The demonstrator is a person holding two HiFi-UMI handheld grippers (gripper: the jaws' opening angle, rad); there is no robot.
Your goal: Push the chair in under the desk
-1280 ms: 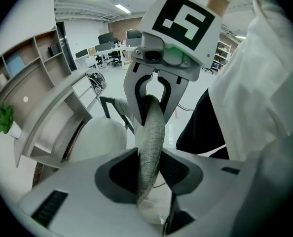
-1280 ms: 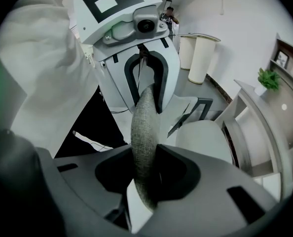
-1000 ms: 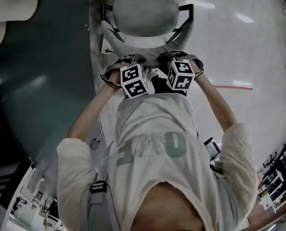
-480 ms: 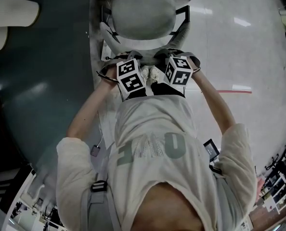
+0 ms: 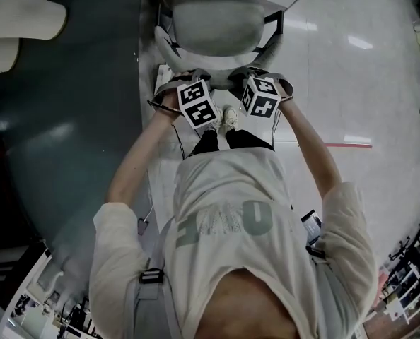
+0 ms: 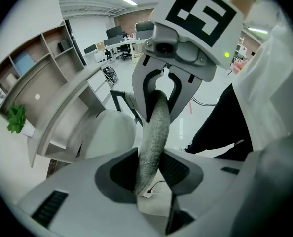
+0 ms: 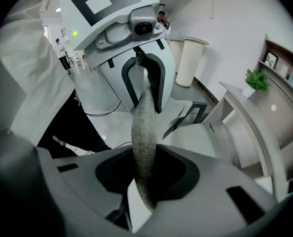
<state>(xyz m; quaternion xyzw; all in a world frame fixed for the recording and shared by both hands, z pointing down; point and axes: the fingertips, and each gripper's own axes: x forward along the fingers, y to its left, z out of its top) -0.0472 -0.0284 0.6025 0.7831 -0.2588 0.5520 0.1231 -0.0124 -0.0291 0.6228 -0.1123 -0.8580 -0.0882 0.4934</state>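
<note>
A grey office chair faces the desk; its seat (image 5: 213, 21) shows at the top of the head view. The backrest's top edge (image 5: 223, 76) runs between my two grippers. The left gripper (image 5: 190, 87) is shut on that fabric edge (image 6: 154, 132), which passes between its jaws (image 6: 149, 181). My right gripper (image 5: 257, 82) is shut on the same edge (image 7: 144, 127), a little further right, the fabric pinched between its jaws (image 7: 145, 181). Each gripper view shows the other gripper across the backrest. The curved desk (image 5: 68, 119) lies at the left.
Wall shelves (image 6: 33, 73) and a small green plant (image 6: 16, 118) stand behind the desk. A cable (image 5: 148, 189) trails on the glossy floor. A red line (image 5: 348, 145) marks the floor at the right. My shoe (image 5: 229, 116) shows below the grippers.
The chair and both grippers have shifted up in the head view, away from me. My arms stretch further out, and a foot has stepped forward. Both grips are unchanged.
</note>
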